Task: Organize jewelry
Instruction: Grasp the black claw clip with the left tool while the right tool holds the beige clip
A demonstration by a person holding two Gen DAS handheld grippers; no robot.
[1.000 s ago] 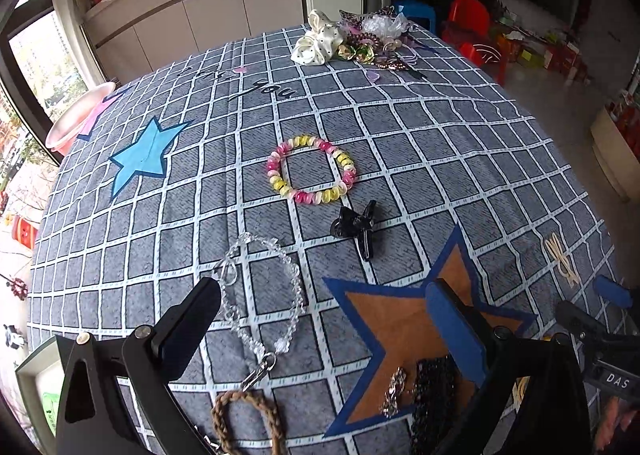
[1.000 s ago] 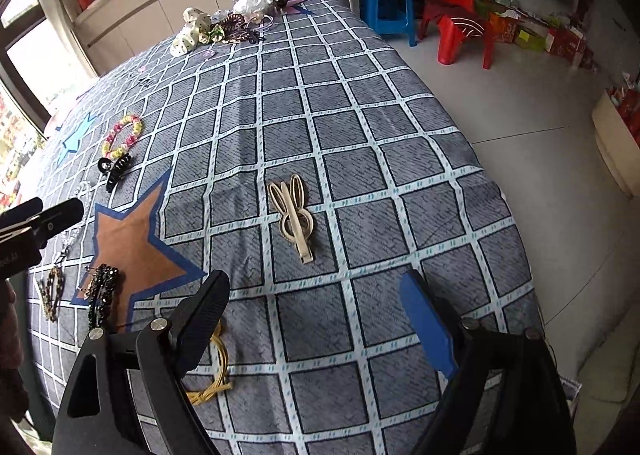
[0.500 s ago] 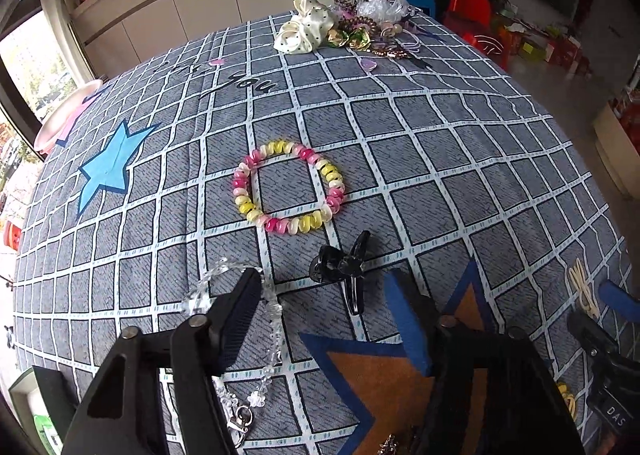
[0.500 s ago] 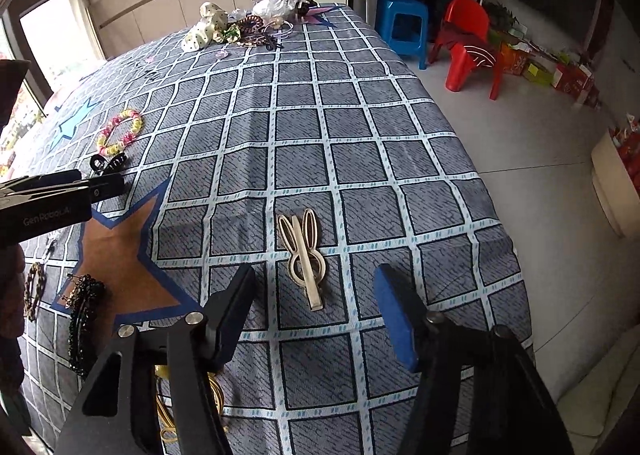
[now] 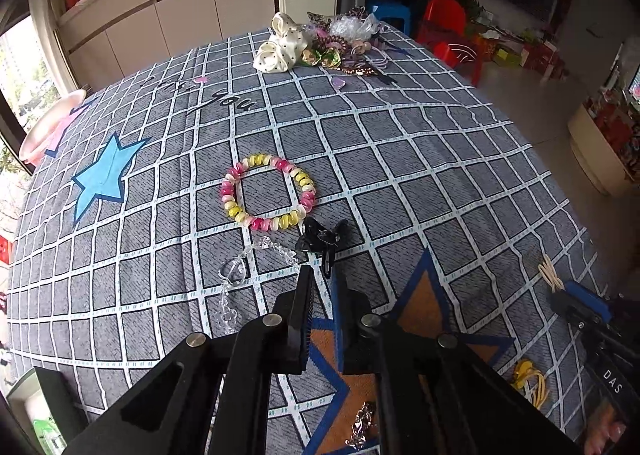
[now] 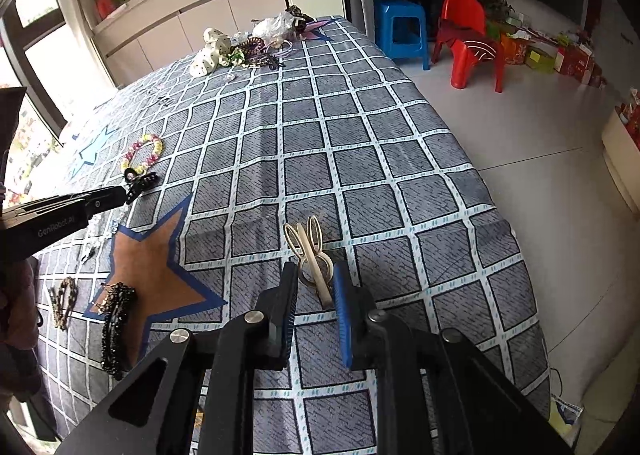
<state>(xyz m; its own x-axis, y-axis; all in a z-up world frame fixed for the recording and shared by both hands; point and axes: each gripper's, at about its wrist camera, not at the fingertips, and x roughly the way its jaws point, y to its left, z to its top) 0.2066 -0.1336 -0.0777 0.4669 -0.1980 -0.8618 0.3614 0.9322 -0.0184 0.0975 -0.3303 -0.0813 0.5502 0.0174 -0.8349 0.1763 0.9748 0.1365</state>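
Observation:
My left gripper (image 5: pixel 320 275) has its jaws nearly closed around the tail of a black hair clip (image 5: pixel 322 241) lying on the grid cloth; it also shows in the right wrist view (image 6: pixel 122 193) at the clip (image 6: pixel 140 180). A pink-and-yellow bead bracelet (image 5: pixel 267 191) lies just beyond, a clear crystal bracelet (image 5: pixel 240 275) to the left. My right gripper (image 6: pixel 314 279) has its jaws narrowed around the stem of a beige rabbit-ear hair clip (image 6: pixel 310 251); whether either gripper truly pinches its clip I cannot tell.
A pile of scrunchies and hair ties (image 5: pixel 320 43) sits at the table's far edge. On the brown star (image 6: pixel 156 255) lie a black beaded clip (image 6: pixel 114 329) and a braided bracelet (image 6: pixel 64 301). Yellow hair ties (image 5: pixel 532 383) lie near the front right edge.
Both grippers moved forward and narrowed from wide open: the left onto the black hair clip, the right onto the beige rabbit-ear clip.

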